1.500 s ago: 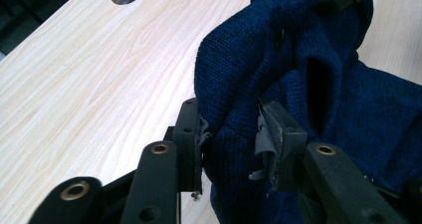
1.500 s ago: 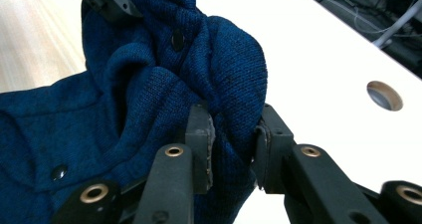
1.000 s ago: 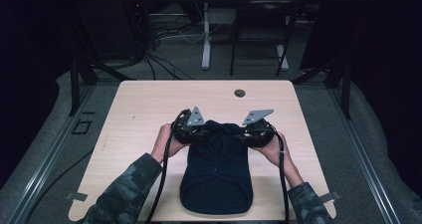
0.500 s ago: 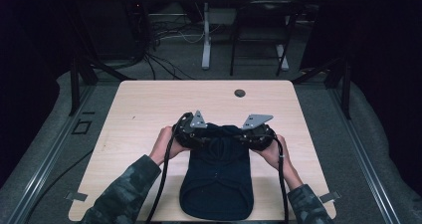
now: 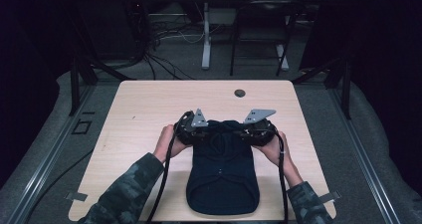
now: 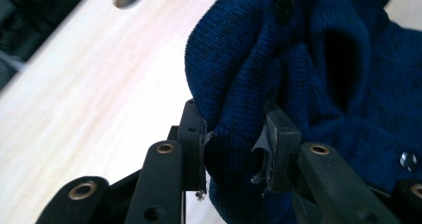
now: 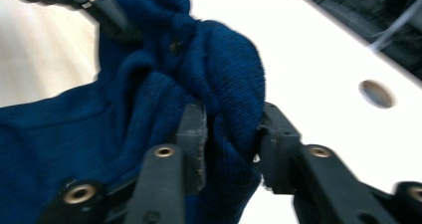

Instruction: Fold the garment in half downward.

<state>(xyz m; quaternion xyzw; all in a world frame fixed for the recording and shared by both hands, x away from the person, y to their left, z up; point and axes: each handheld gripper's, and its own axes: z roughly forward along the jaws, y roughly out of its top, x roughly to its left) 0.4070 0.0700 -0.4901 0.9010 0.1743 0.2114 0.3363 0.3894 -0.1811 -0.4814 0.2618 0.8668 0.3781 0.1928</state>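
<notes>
So there's a dark blue knit garment [image 5: 222,176] lying flat on the light wood table [image 5: 139,109], spread from about the middle down to the near edge. Its far end is bunched up where both grippers have hold of it. The left gripper [image 5: 191,132] has a fold of the knit pinched between its fingers [image 6: 191,134] on the garment's left far corner, and you can see the fabric squeezed in there in the left gripper view, with the garment [image 6: 308,74] puffing up above it. Same deal on the other side: the right gripper [image 5: 254,130] has its fingers [image 7: 191,134] clamped on a wad of the blue knit [image 7: 209,74] at the right far corner. The two grippers sit close together, facing each other across the bunched part. There's a small round hole [image 5: 240,92] in the table near the far edge, well apart from everything. The person's camo sleeves [image 5: 124,196] come in from the near edge.
</notes>
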